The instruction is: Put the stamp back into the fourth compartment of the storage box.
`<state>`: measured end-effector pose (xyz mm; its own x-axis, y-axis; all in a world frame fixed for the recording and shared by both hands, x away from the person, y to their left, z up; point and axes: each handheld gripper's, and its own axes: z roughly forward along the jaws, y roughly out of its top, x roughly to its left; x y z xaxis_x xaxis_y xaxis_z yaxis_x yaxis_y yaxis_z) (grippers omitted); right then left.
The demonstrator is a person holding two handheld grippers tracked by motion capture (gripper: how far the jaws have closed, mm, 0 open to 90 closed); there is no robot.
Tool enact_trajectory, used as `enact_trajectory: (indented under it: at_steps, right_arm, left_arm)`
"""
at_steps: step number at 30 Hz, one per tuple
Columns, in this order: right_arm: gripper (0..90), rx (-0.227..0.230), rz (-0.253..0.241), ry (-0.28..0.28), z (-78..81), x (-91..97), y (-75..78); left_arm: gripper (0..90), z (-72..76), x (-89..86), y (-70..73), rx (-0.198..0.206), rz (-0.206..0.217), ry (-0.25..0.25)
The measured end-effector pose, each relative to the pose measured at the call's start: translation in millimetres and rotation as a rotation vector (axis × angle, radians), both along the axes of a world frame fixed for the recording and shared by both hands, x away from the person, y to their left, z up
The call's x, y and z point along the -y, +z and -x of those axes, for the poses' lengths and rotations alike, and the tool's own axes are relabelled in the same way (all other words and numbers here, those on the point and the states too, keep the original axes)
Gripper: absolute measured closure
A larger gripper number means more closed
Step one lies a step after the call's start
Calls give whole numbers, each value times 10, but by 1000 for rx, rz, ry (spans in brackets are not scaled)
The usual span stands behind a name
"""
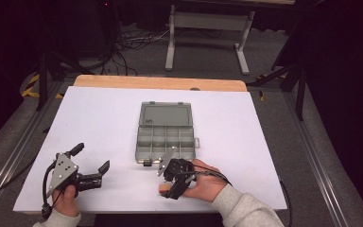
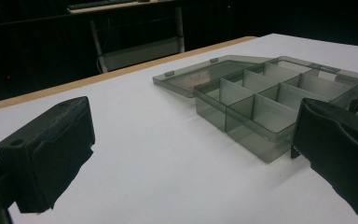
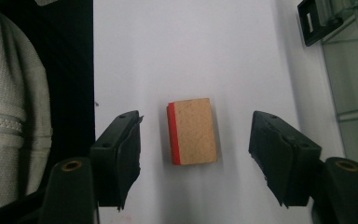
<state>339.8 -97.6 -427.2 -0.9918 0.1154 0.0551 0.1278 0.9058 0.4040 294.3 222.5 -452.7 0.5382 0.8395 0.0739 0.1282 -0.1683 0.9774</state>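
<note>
Nearest, at the table's near edge, the person's two hands each hold one gripper. The right gripper (image 1: 166,185) sits at about five o'clock from the table's middle, pointing down at one small wooden block (image 3: 192,131). That block is tan with a red strip along one long side, and it lies flat on the white table (image 1: 99,123) between the two jaws. In the right gripper view the jaws stand apart on either side of it, with bare table showing in each gap, so neither pad touches the wood; the opening is middling, wider than the block. The block's end peeks out beside the gripper in the high view (image 1: 163,188).

The left gripper (image 1: 93,163) rests at about seven o'clock, well apart from the block. Its jaws are spread wide and hold nothing; between them is plain table.

Farther back, near the table's centre, at twelve o'clock from the right gripper, lies one clear grey plastic box (image 1: 166,141) with its lid (image 1: 166,115) folded flat open behind it. It is divided into two rows of small compartments, eight as far as I can count. All the compartments I can see into look empty. A dark latch (image 1: 147,162) sits on its near edge, just beside the right gripper.
</note>
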Motion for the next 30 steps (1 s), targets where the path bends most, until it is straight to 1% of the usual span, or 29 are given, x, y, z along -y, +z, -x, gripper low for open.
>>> enact_trajectory:
  at_steps: [1,4,6,10,12,15,16,20,26,30]
  right_arm:
    - [377,-6,-2,5,0,-5,-6]
    - [396,-4,4,6,0,-13,-19]
    - [417,-9,14,4,11,-23,-33]
    - [445,0,25,4,18,-40,-66]
    - [476,0,28,8,19,-48,-81]
    - [517,13,37,5,27,-56,-91]
    - [528,11,38,5,32,-59,-90]
    - [566,41,42,12,40,-71,-94]
    - [646,47,45,20,56,-77,-88]
    - [657,46,44,25,62,-79,-88]
  left_arm:
    - [2,1,0,0,-1,0,0]
    - [2,2,2,3,-1,-2,1]
    - [3,2,1,3,-1,-3,1]
    - [2,3,0,2,-2,-4,2]
    - [2,2,1,1,-2,-4,2]
    - [2,1,1,1,-2,-5,1]
    - [2,1,1,0,-3,-5,1]
    - [3,1,4,-2,-4,-7,0]
    - [2,1,6,-1,-4,-8,-1]
    - [2,1,6,-1,-4,-8,-1]
